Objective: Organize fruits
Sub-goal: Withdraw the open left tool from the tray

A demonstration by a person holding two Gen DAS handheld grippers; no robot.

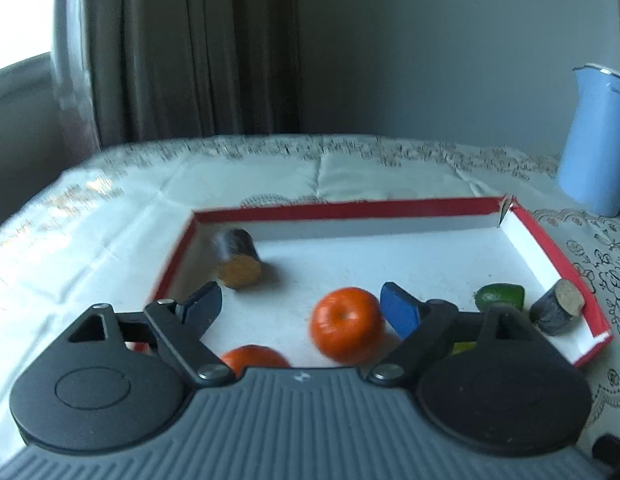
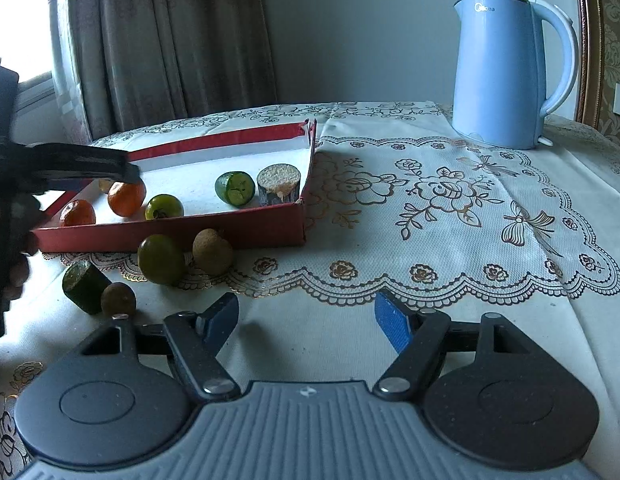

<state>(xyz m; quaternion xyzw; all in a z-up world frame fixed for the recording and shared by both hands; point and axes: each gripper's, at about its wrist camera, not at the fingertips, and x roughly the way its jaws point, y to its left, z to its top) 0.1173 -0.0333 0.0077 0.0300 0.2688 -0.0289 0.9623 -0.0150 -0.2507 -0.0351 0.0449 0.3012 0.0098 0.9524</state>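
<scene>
The left gripper is over the red tray, and its two fingers stand wide apart. An orange fruit lies between them on the white floor of the tray, close to the blue pad of one finger; whether it touches that pad cannot be told, but the other pad is clearly away from it, so the fruit is released and not squeezed. A second orange fruit lies nearer to the camera, partly hidden behind the gripper body. In the same tray there is a dark cut piece near the far left corner, a green cut fruit and another dark cut piece at the right wall. The right gripper hangs above the lace tablecloth with its fingers apart and nothing between them. In front of the tray, on the cloth, four fruits lie outside: a green round fruit, a brown round fruit, a dark green cut piece and a small brown fruit. A blue kettle stands at the far side of the table, well apart from the tray.
</scene>
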